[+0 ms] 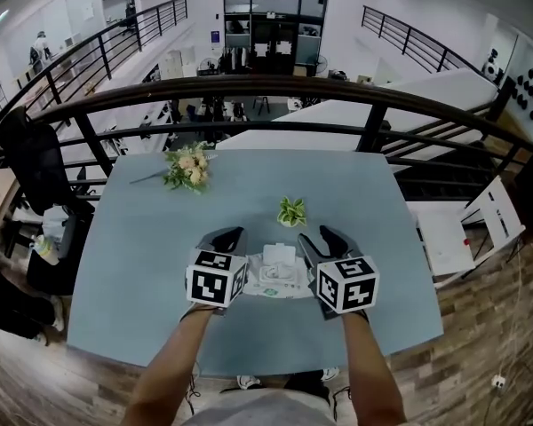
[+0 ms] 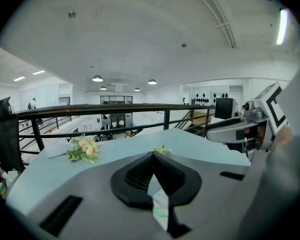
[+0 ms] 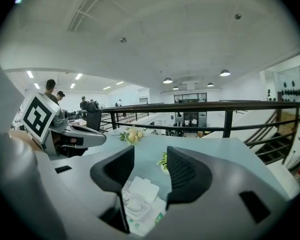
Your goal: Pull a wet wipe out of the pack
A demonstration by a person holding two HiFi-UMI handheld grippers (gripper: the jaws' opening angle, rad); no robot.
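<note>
A: Where's the wipe pack (image 1: 280, 278)?
B: On the bench (image 1: 142, 264), near its 6 o'clock edge, flat, lid (image 3: 144, 190) flipped open. Small plant (image 1: 291, 211) at the pack's 12 o'clock, flower bunch (image 1: 188, 167) further out at 10. Railing (image 1: 266, 87) beyond the bench's 12 o'clock edge.
A: State of left claw (image 2: 152, 171)?
B: At the pack's 9 o'clock. Jaws closed together, pinching a white, green-printed edge of the pack.
A: And right claw (image 3: 150, 156)?
B: At the pack's 3 o'clock. Jaws wide apart, gripping nothing. The open lid shows below the gap.
A: Wipe sticking out?
B: Can't tell, too small.
</note>
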